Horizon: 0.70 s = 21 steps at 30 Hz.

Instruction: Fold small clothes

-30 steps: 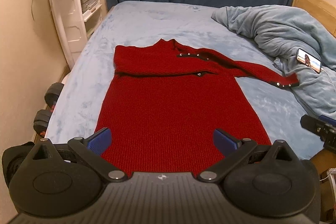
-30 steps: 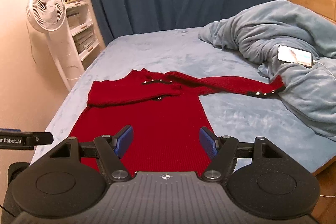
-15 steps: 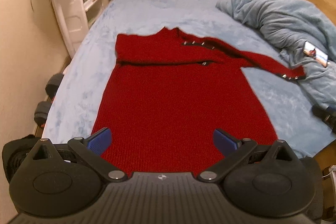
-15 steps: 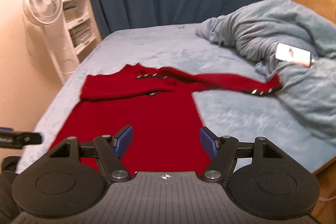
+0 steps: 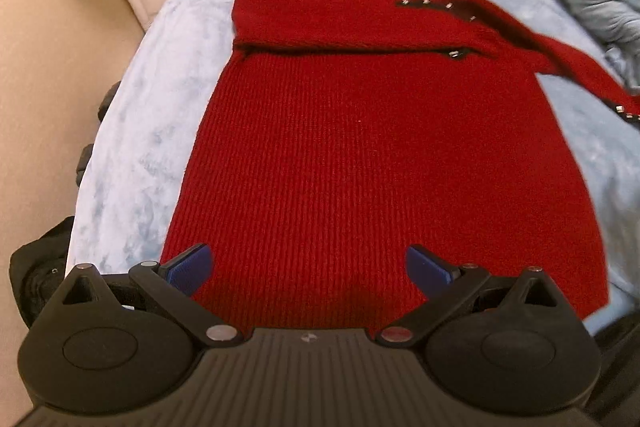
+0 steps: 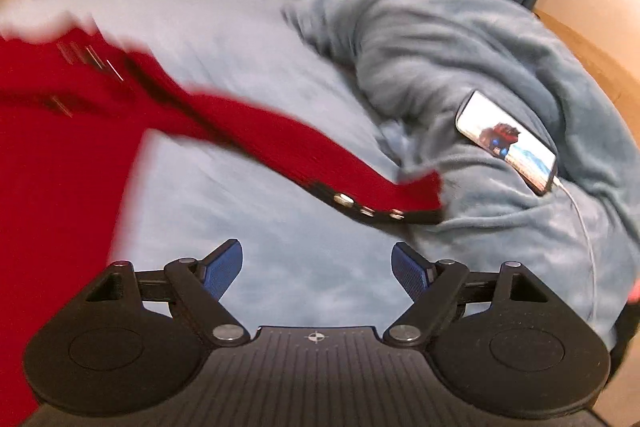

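While the right tongs (image 6: 318, 269) are spreading, empty, near the sleeve cuff (image 6: 404, 193), they may snag the blanket (image 6: 500, 67); left tongs (image 5: 308, 269) spread, empty.

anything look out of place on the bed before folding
Yes: one sleeve of the red sweater trails sideways, its cuff up on the rumpled blanket. A phone on a cable lies on that blanket close by.
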Each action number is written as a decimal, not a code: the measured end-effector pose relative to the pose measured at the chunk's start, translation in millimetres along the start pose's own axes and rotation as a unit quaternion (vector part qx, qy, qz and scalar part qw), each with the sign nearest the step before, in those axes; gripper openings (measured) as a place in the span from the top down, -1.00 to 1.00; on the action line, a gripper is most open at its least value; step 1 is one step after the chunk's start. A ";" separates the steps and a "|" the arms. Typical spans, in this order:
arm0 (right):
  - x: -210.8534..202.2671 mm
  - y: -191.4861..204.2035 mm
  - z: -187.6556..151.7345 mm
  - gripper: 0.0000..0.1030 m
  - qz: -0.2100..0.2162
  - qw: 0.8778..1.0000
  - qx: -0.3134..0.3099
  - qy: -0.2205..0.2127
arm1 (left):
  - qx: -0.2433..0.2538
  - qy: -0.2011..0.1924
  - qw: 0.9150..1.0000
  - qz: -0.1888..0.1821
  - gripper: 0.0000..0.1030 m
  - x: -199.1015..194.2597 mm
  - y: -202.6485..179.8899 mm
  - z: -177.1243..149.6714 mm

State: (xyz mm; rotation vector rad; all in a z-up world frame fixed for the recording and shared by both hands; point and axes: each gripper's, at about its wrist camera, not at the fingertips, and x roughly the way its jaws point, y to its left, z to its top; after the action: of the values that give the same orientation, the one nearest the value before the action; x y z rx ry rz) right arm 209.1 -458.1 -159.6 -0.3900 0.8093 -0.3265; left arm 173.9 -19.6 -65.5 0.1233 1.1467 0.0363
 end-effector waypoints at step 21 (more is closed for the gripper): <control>83.5 -68.6 70.8 0.86 0.053 0.994 -0.095 -0.005 | 0.035 0.043 0.998 0.017 -0.99 48.3 -43.6 24.6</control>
State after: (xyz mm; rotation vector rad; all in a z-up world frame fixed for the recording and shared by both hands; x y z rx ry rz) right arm 307.2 -539.0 -136.9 -0.5242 0.8511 -0.1482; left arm 214.7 -60.4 -104.4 0.2051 1.2327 0.0325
